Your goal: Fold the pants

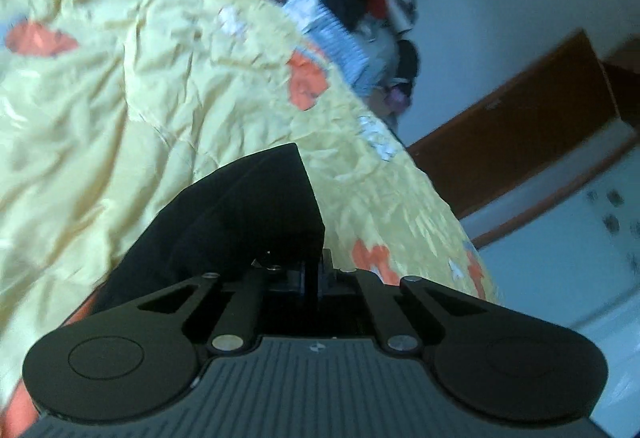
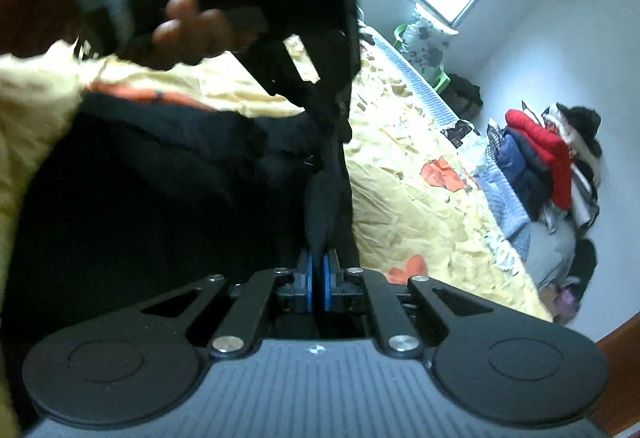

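The right gripper [image 2: 318, 274] is pinching the black fabric pants [image 2: 160, 173] between closed blue pads; the left gripper [image 1: 312, 270] is clamping another edge — cloth stretching leftward, above the yellow patterned bedspread [image 2: 420, 197].

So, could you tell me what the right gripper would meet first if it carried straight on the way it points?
Beyond the black pants that the right gripper pinches, probably the left gripper, close ahead on the same fabric; depth is unclear.

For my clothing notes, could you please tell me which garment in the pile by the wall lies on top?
The red jacket lies on top of the pile, draped over the dark blue garment, which sits beneath it.
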{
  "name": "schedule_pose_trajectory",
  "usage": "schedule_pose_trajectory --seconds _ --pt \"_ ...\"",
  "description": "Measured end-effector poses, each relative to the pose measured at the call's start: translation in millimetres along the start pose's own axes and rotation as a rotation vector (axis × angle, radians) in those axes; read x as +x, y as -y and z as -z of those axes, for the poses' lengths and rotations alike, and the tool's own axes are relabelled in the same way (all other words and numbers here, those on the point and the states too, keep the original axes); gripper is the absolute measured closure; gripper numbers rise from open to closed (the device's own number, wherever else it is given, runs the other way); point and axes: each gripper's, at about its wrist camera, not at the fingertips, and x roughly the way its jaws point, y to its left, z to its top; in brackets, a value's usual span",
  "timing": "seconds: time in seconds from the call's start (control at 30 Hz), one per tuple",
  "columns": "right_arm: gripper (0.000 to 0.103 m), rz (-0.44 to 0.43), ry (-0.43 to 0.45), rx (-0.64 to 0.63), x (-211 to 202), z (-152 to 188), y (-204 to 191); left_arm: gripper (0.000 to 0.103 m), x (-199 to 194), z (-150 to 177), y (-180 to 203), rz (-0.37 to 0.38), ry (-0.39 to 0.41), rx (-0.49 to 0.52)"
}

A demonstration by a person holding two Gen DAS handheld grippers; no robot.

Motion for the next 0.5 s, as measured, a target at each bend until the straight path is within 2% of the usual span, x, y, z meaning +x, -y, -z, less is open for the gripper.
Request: schedule_pose_trajectory --seconds 0.13,0.27,0.37,0.5 --pt "0.097 -0.051 0.022 0.047 -34 0 -22 0.100 -45 31 -2 0.019 -0.006 0.054" --pt "0.097 -0.100 0.029 0.069 -56 2 -51 0.100 -78 67 -12 -0.023 -0.011 0.109" --pt "0.097 -0.146 0.013 0.067 -56 6 -77 0.099 -88 87 -28 -0.062 -0.033 0.103" --pt "0.097 -0.160 -0.024 0.082 -48 15 -94 0.099 -83 101 -49 -0.117 -0.083 0.070"
